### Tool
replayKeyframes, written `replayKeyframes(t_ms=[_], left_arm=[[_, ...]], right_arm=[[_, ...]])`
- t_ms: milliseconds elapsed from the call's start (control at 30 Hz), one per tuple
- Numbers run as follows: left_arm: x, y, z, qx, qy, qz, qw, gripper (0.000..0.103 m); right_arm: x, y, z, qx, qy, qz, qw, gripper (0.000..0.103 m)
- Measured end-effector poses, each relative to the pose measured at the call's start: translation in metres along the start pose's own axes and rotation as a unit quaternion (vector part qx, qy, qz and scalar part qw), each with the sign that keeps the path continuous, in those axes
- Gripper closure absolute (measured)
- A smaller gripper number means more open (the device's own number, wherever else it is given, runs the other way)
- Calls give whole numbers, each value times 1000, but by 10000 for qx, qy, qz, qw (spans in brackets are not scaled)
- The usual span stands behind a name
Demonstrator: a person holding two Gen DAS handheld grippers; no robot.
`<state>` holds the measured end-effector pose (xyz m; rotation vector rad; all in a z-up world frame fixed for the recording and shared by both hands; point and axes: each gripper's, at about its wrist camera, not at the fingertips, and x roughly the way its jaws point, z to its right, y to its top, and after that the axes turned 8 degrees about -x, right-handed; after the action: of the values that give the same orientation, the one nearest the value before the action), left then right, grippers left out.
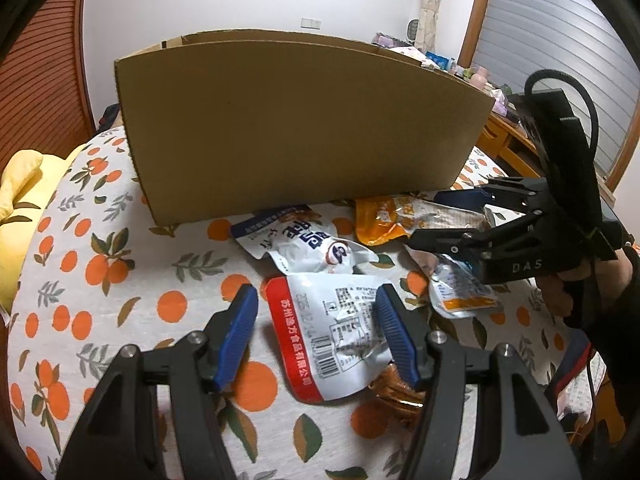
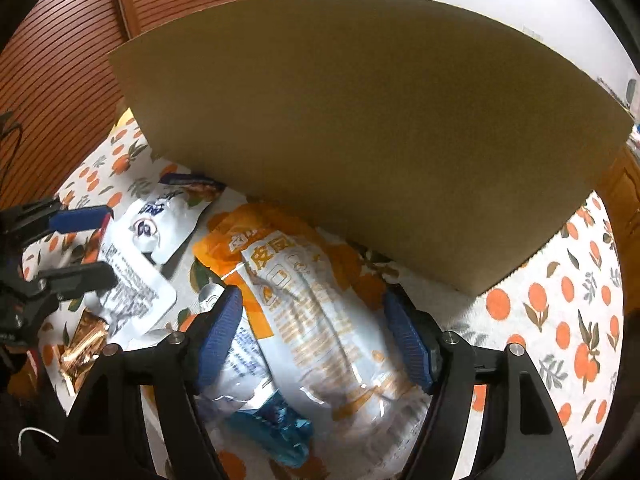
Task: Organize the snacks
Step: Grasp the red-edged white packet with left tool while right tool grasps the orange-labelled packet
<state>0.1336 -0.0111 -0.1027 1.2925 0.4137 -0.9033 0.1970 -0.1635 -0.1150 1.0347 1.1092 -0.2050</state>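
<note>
Orange-print bedcover [image 1: 80,264], cardboard box [image 1: 296,120], loose snack packets.
Red-edged packet [image 1: 332,332] and orange packet [image 2: 320,312] lie before the box, long axes toward it; left gripper [image 1: 318,334] and right gripper [image 2: 314,334] straddle them, half-open, gripping nothing.

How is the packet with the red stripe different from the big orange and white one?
The red-striped packet has a red edge and a barcode; the orange packet is orange and white. The red-striped packet sits between the left gripper fingers, the orange packet between the right gripper fingers. Both lie flat, shiny.
</note>
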Motion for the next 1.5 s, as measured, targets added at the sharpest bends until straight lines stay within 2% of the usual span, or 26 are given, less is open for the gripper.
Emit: replayKeyframes(t_ms=[300,567,700,800,900,1067,1100,1267,1500], left_arm=[[12,-4,13,-45,-77,-165,9998,35],[22,-4,28,204,77,-265,9994,31],[21,-6,29,194,25,-217,9996,36],[19,-7,26,85,-233,-184,9995,48],[12,-11,21,56,-317,-131,9994,59],[-1,-9,12,-2,-350,8,9994,65],[-3,-9,11,-10,-359,31,9993,70],[-16,-5,-3,-124,-397,199,9989,72],[-25,3,-9,-246,-426,379,9981,73]], right_arm=[[-2,-5,0,-6,-53,145,9999,28],[-3,-7,0,-12,-65,144,9999,28],[-3,-7,1,-4,-67,155,9999,28],[-3,-7,1,-5,-63,153,9999,28],[-3,-7,1,-13,-63,147,9999,28],[-3,-8,1,-21,-73,147,9999,28],[-3,-7,1,-16,-82,147,9999,28],[-4,-7,1,24,-55,138,9999,29],[-12,-3,1,-47,86,108,9999,62]])
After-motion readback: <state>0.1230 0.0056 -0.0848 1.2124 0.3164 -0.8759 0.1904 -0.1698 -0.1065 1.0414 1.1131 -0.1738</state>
